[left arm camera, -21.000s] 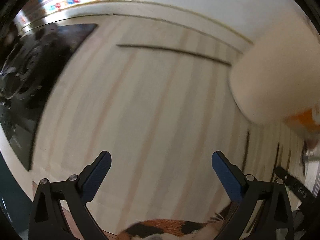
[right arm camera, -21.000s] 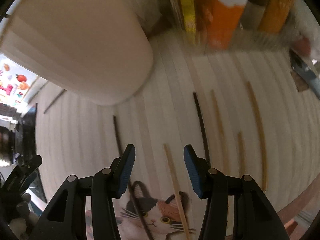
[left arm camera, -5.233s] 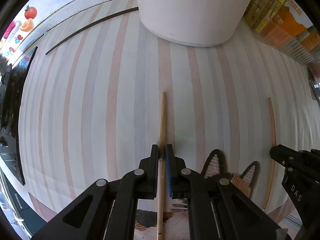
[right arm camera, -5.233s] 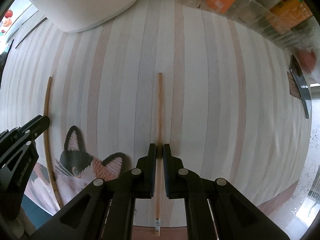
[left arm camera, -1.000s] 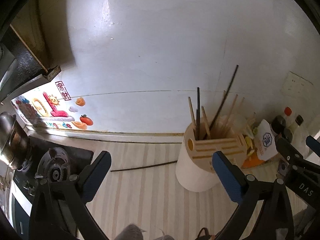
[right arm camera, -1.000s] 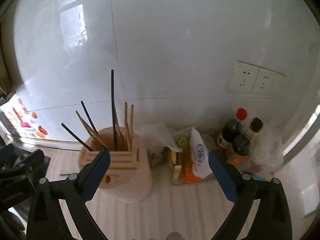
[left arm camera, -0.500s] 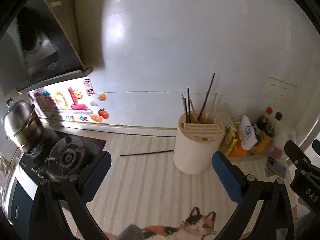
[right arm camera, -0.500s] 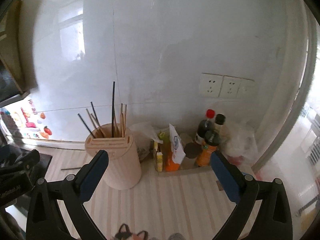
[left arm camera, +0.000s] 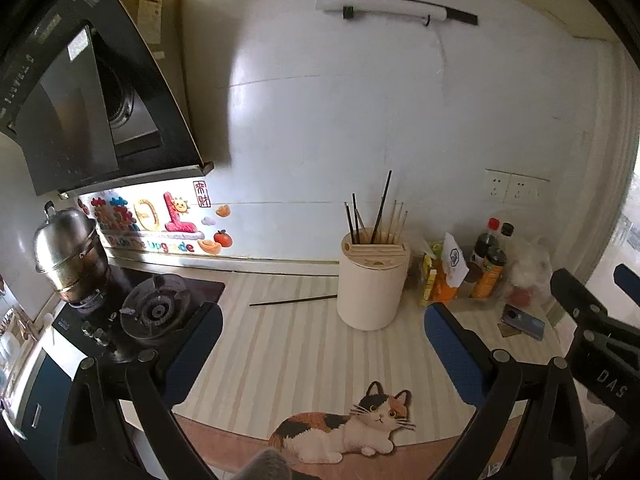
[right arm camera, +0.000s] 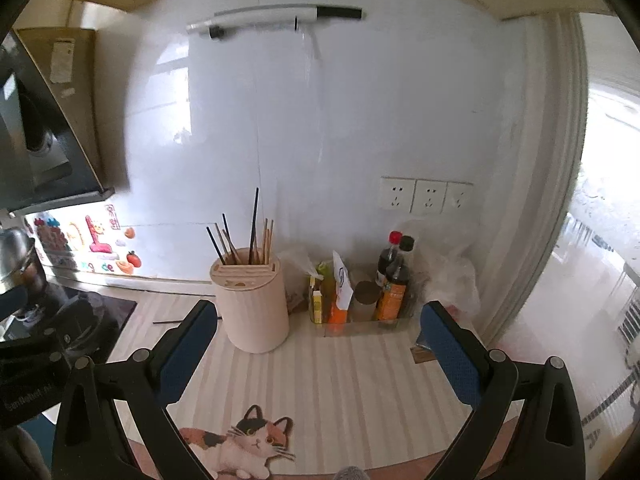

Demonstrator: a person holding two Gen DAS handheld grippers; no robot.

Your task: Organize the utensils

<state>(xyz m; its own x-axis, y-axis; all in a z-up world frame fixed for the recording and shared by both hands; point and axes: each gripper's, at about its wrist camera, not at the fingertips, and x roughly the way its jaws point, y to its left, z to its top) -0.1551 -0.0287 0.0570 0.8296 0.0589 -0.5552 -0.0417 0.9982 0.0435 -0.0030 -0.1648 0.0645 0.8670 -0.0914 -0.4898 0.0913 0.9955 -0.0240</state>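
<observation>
A cream cylindrical utensil holder (left arm camera: pixel 373 284) with a slotted wooden top stands upright on the striped counter. Dark and light chopsticks (left arm camera: pixel 376 216) are held upright in its slots. One dark chopstick (left arm camera: pixel 294 301) lies flat just left of its base.

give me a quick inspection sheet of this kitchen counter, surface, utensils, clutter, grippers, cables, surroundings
surface: striped counter mat with a cat print at the near edge.
job's things: cream utensil holder stands upright with dark and wooden chopsticks in its slots; one dark chopstick lies flat on the mat to its left.
clutter: bottles and packets in a clear tray right of the holder; phone on the counter.
grippers: left gripper open and empty; right gripper open and empty, both raised, back from the holder.
cables: nothing seen.
surroundings: gas stove with steel pot, range hood, wall sockets.
</observation>
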